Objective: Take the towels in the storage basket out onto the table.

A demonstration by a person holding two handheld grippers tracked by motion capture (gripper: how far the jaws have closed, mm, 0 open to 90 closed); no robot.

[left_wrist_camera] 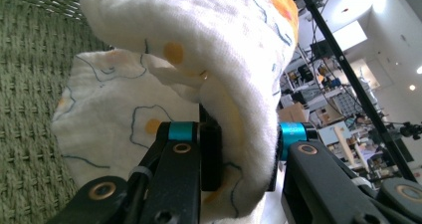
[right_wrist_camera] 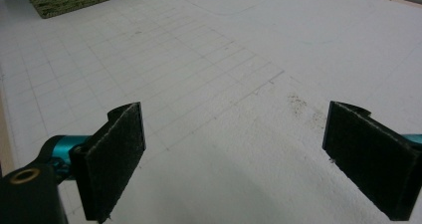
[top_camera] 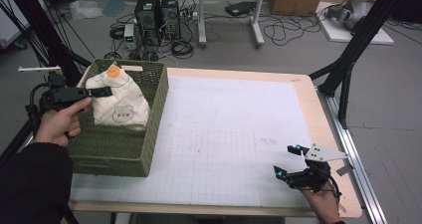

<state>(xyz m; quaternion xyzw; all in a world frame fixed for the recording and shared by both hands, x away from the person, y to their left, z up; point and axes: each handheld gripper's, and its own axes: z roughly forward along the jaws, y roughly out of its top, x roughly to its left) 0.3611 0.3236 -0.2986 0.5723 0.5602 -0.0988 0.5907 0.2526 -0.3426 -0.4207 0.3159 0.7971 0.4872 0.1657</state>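
At the left of the high view: left gripper (top_camera: 102, 91) held over the near-left rim of a green woven basket (top_camera: 149, 129), fingers clamped on a fold of white printed cloth (top_camera: 122, 104). Cloth bunched inside the basket, leaning toward its far side, an orange patch at its top. In the left gripper view: same cloth (left_wrist_camera: 209, 45) draped thick over and between the two fingers (left_wrist_camera: 211, 154), pinched tight, basket weave (left_wrist_camera: 25, 109) filling the left of the frame. Across the middle of the high view: white gridded mat (top_camera: 234, 129) on the desk (top_camera: 306, 92). At the lower right: right gripper (top_camera: 288, 160) low over the mat's near-right corner, well apart from the basket, fingers spread wide and holding nothing. In the right gripper view: both padded fingers (right_wrist_camera: 117, 159) far apart over bare mat (right_wrist_camera: 229, 109).
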